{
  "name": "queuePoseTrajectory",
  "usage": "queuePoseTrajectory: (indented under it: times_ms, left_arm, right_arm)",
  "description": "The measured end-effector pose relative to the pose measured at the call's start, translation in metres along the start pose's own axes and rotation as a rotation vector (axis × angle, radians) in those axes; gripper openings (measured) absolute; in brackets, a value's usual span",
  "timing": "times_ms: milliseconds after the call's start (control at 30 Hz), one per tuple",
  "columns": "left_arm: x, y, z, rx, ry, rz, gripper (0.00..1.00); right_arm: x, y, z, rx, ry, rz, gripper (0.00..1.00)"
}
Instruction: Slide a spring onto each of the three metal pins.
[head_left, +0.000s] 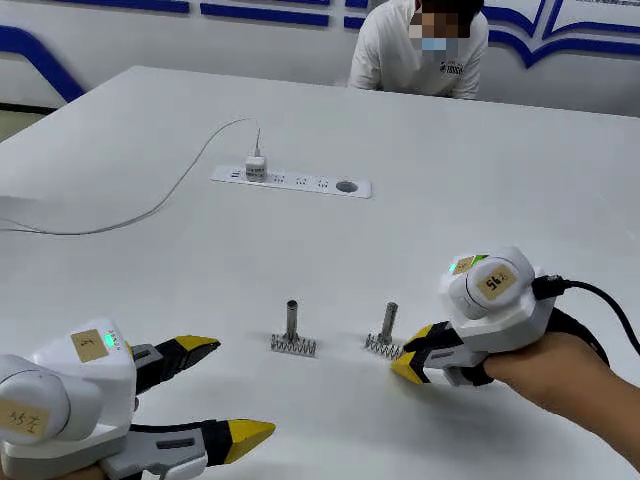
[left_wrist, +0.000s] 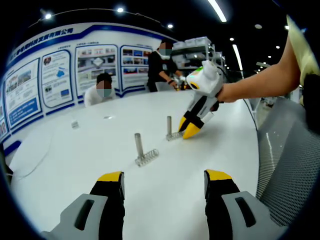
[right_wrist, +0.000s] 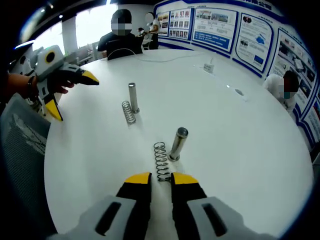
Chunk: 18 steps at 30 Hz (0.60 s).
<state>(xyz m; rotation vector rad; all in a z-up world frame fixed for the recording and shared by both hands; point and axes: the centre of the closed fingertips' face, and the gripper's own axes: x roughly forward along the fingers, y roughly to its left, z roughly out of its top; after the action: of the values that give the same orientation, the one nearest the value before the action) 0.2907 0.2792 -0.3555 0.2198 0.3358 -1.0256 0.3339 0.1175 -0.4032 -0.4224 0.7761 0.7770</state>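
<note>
Two metal pins stand upright on the white table, a left pin (head_left: 292, 318) and a right pin (head_left: 389, 322). A spring (head_left: 293, 345) lies flat at the left pin's foot. Another spring (head_left: 382, 347) lies beside the right pin. My right gripper (head_left: 410, 362) reaches in from the right at table level. In the right gripper view its yellow-tipped jaws (right_wrist: 161, 179) stand narrowly together on the near end of that spring (right_wrist: 160, 160), next to the pin (right_wrist: 178, 142). My left gripper (head_left: 225, 390) is open at the lower left, short of the left pin (left_wrist: 138, 144), with nothing between its jaws.
A white power strip (head_left: 290, 181) with a plugged-in charger (head_left: 256, 165) and a cable lies in mid-table. A person (head_left: 420, 50) sits at the far edge. A mesh chair (left_wrist: 285, 150) stands by the near right side.
</note>
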Motion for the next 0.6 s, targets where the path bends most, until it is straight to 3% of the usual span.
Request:
queuePoseTrajectory:
  times_ms: [600]
  left_arm:
    - [-0.0001,-0.0001,-0.0009,0.0,0.003,-0.002,0.65]
  right_arm:
    - [-0.0064,0.0032,0.0016,-0.022,-0.012,-0.007,0.12]
